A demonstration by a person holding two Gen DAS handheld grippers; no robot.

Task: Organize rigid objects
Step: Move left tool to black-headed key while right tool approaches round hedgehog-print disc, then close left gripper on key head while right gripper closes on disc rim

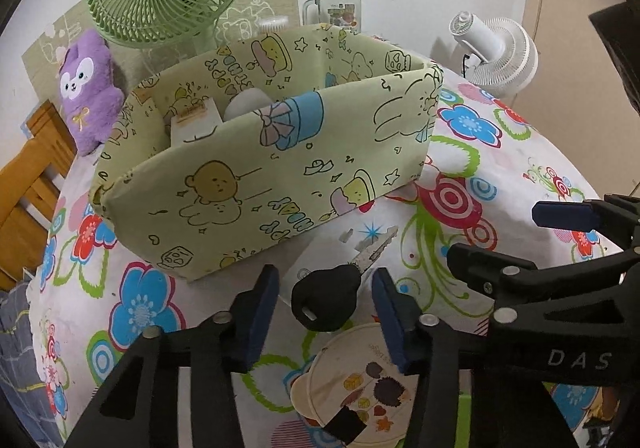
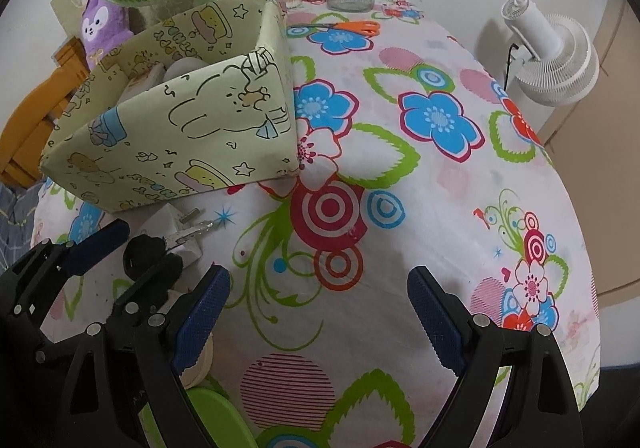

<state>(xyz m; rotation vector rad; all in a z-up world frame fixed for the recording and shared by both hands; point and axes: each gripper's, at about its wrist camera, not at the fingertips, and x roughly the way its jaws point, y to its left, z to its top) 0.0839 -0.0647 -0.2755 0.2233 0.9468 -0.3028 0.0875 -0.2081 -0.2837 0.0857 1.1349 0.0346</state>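
key (image 1: 326,298) lies just in front of the fabric box (image 1: 256,168), its black head between the left gripper (image 1: 326,308) pads, which look narrowed but not clearly pressing. squeeze the head squarely before lifting. right gripper (image 2: 318,312) hangs apart, empty.

Both views: soft, even indoor light, moderately bright; no glare. Faint shadows under fabric box (image 1: 256,168) and white fan (image 2: 548,56). Strong fisheye bending, dark vignette at corners. Focus fair centrally, softer twd edges; slight compression haze.
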